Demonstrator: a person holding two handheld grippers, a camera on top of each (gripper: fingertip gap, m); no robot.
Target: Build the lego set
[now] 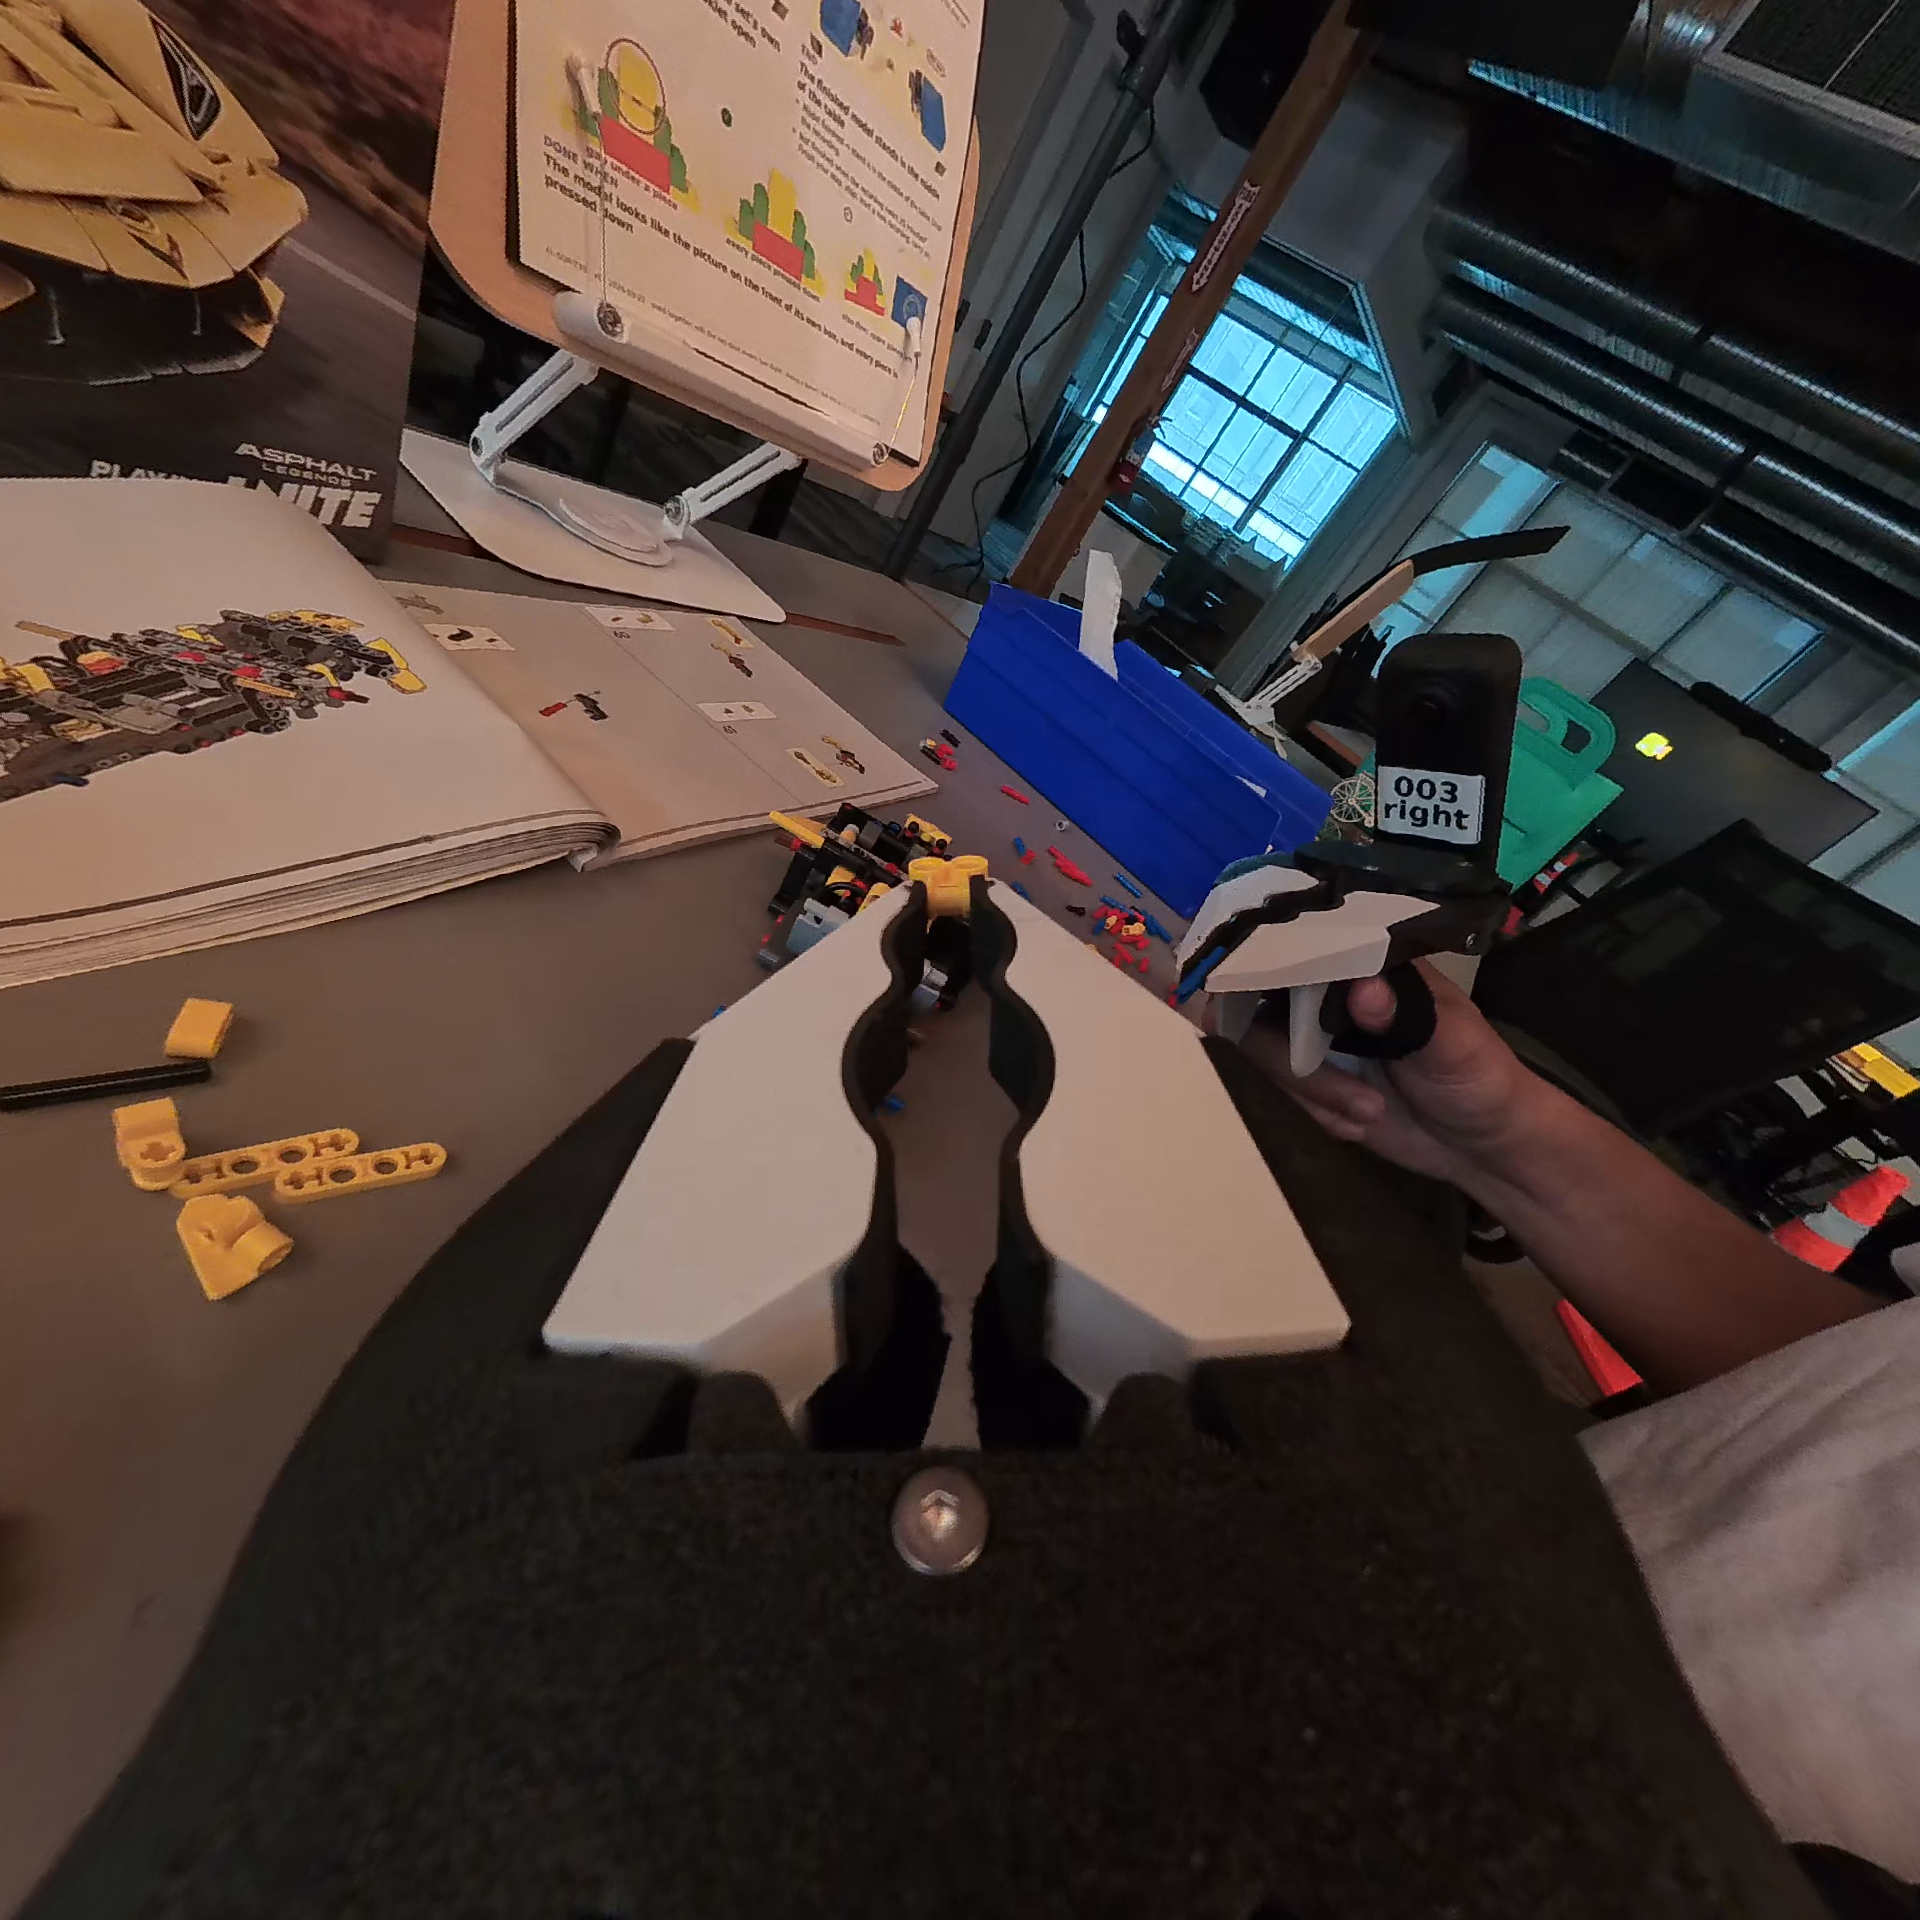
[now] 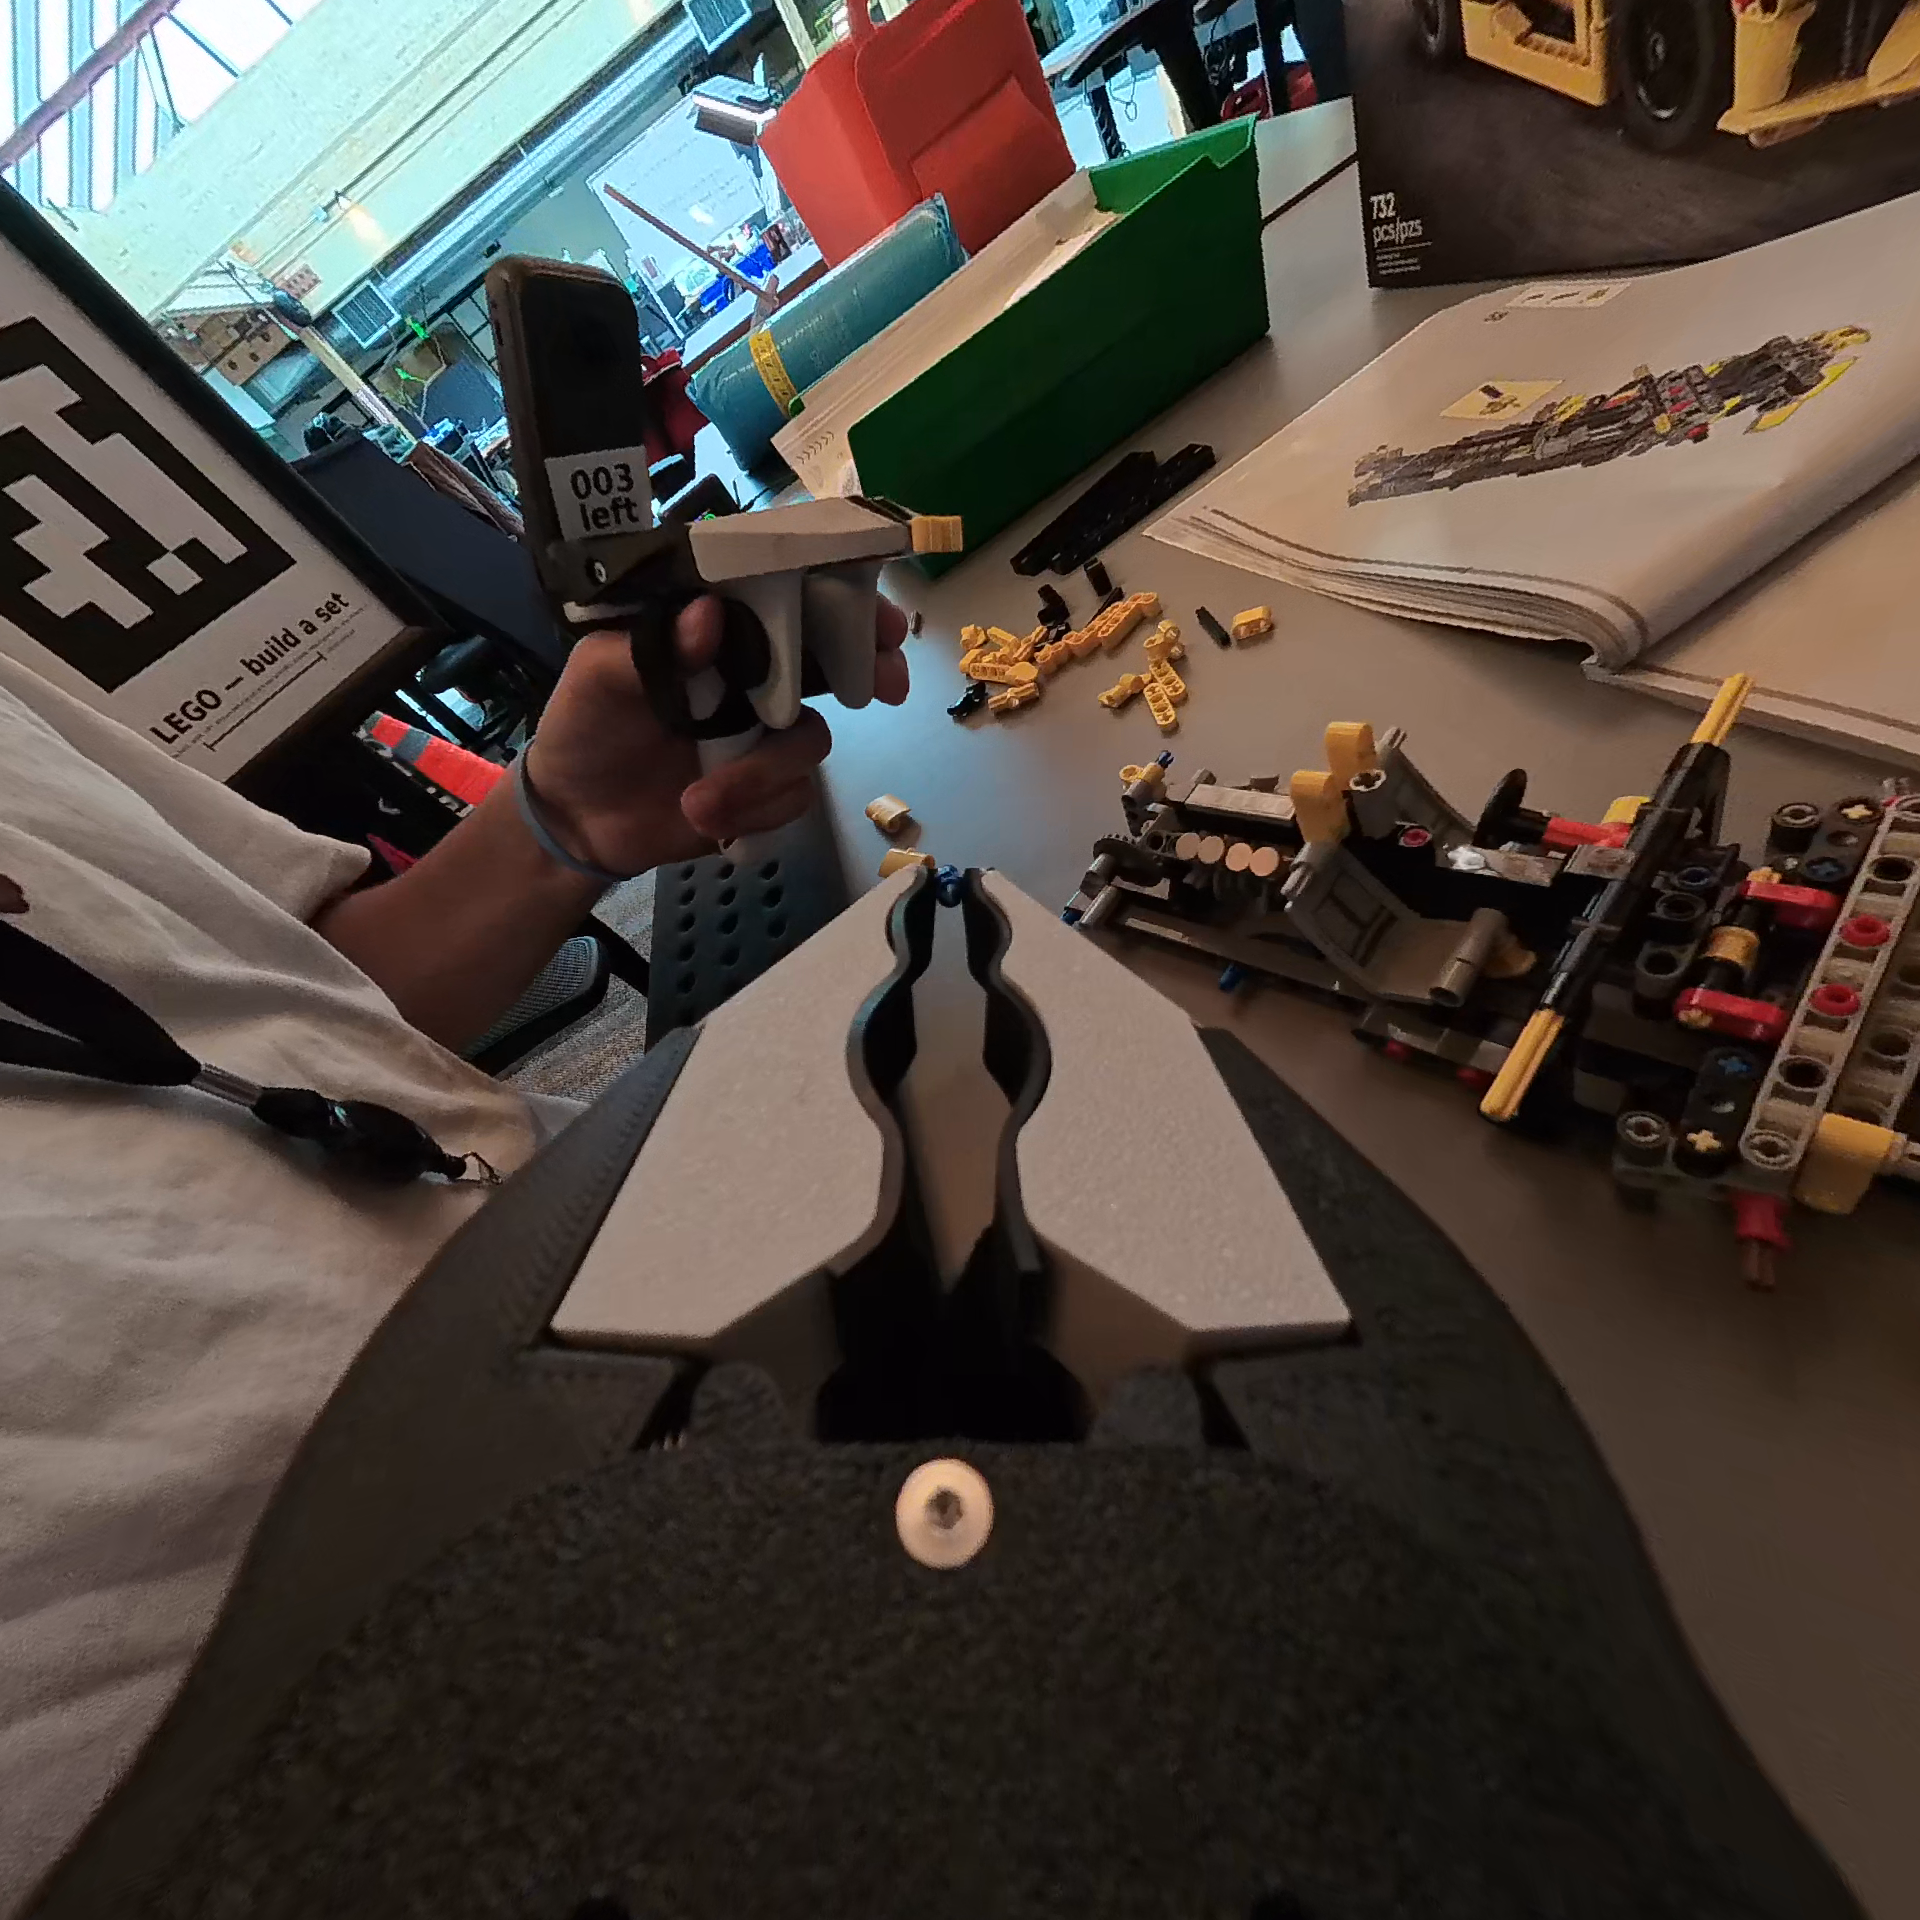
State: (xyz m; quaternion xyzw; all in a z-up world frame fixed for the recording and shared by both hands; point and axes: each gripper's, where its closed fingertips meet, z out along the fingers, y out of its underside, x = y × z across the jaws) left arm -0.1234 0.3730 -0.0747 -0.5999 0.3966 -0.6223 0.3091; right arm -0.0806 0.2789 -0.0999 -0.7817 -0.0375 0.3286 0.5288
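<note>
Left gripper pinching a yellow connector in its tips, raised above the half-built chassis. Right gripper pressed on a small blue pin, near the chassis's left end. Risk of dropping: tiny pin, held only at tips, could twist out when pushed into the connector.

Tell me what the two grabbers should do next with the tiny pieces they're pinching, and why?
Probably bring them together. The left gripper pinches a yellow connector up in the air, and the right gripper pinches a small blue pin, apart from it. Neither is on the half-built car yet, so pushing the pin into the connector seems the likely next step.
</note>
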